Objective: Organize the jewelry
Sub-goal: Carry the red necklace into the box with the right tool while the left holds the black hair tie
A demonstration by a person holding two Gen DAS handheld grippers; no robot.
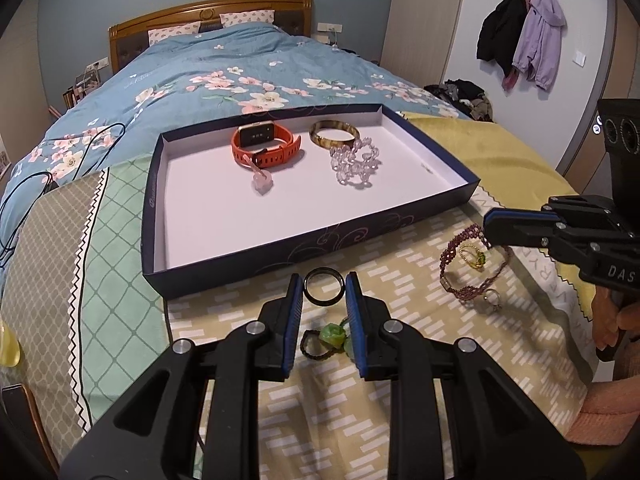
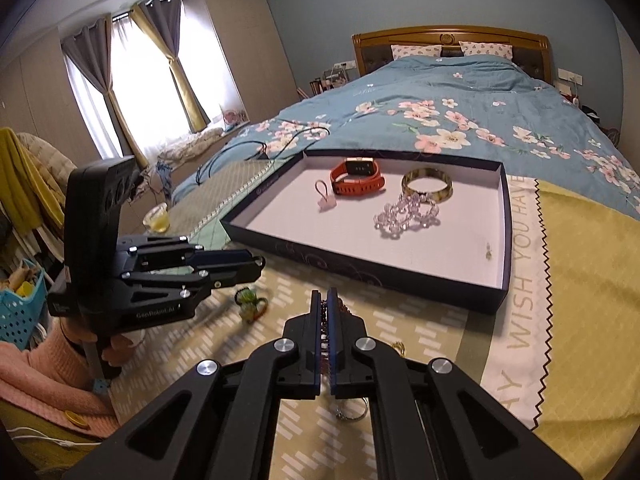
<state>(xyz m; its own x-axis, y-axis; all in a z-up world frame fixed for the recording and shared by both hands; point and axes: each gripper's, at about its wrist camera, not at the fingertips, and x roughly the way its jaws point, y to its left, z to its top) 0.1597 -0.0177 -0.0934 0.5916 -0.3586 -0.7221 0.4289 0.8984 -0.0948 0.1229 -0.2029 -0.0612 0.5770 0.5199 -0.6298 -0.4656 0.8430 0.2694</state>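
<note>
A shallow dark box tray (image 1: 256, 248) (image 2: 360, 268) holds an orange watch (image 1: 266, 144) (image 2: 356, 178), a brown bangle (image 1: 334, 134) (image 2: 426, 186), a clear bead bracelet (image 1: 354, 162) (image 2: 406, 212) and a pink pendant (image 1: 262, 184) (image 2: 326, 200). My left gripper (image 1: 323, 292) (image 2: 256, 266) grips a black ring (image 1: 323, 288) between its fingertips, just before the tray's front wall. My right gripper (image 2: 325, 304) (image 1: 490, 224) is shut on a purple beaded bracelet (image 1: 472, 268) (image 2: 325, 340) lying on the cloth.
Green bead rings (image 1: 330, 338) (image 2: 250, 304) lie on the cloth under the left gripper. A gold ring with a green stone (image 1: 474, 256) and a silver ring (image 1: 492, 300) (image 2: 352, 412) lie by the purple bracelet. A glass cup (image 2: 157, 218) stands left of the tray.
</note>
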